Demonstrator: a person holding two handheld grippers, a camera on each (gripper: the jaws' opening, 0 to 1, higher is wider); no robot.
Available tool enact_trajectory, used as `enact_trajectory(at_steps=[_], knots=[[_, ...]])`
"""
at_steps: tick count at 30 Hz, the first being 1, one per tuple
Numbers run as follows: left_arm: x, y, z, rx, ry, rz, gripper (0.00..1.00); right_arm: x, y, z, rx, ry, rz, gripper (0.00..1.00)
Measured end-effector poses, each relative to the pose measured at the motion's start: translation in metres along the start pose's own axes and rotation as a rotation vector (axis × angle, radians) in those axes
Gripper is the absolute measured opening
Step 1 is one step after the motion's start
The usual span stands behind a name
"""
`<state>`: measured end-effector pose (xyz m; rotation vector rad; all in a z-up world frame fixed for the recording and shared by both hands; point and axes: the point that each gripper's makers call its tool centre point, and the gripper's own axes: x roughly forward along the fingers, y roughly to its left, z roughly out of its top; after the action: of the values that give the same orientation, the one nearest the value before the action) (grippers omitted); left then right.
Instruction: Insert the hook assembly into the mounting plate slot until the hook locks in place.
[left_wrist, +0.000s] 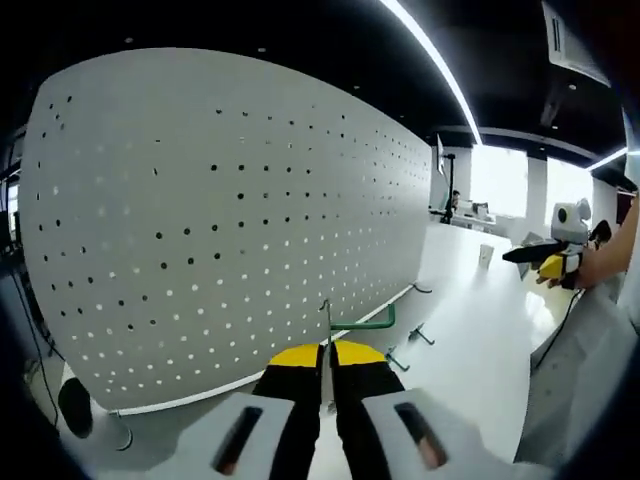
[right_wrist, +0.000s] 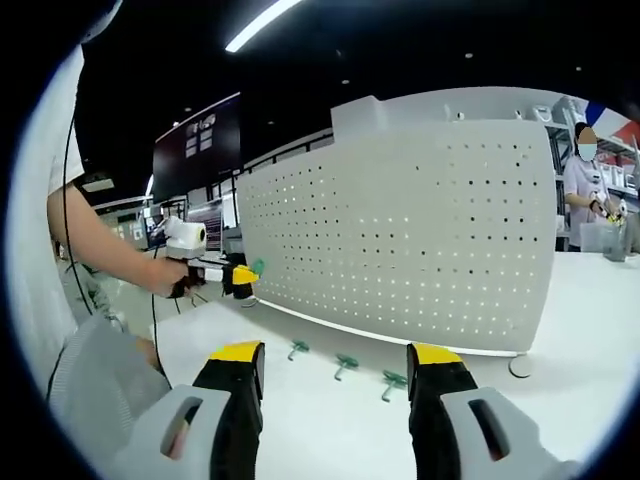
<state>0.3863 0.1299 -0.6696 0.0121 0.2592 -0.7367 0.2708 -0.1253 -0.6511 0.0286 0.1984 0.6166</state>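
So at this point the left gripper (left_wrist: 327, 375) was clamped nearly closed on a green hook (left_wrist: 352, 322), held up close to the white pegboard (left_wrist: 230, 220) but not seated in any hole yet, as far as I could tell. The right gripper (right_wrist: 335, 365) sat wide open with nothing in it, hanging back over the table (right_wrist: 330, 430). Three more green hooks (right_wrist: 345, 364) lay loose by the board's base, so the actual insertion looked undone.

white desk (right_wrist: 560, 330) with the perforated mounting plate (right_wrist: 420, 230) standing upright on it, and three little green hooks (right_wrist: 343, 363) lying loose on the desk just in front of the plate
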Motion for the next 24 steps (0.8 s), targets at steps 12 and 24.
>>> enact_trajectory(at_steps=[12, 24], knots=[[-0.006, -0.03, 0.039, -0.04, -0.147, -0.016, 0.03, 0.001, 0.006, 0.0, -0.012, 0.002, 0.022, 0.56], [-0.014, -0.044, 0.061, -0.056, -0.236, 0.002, 0.03, 0.002, 0.011, 0.002, -0.027, 0.002, 0.036, 0.56]])
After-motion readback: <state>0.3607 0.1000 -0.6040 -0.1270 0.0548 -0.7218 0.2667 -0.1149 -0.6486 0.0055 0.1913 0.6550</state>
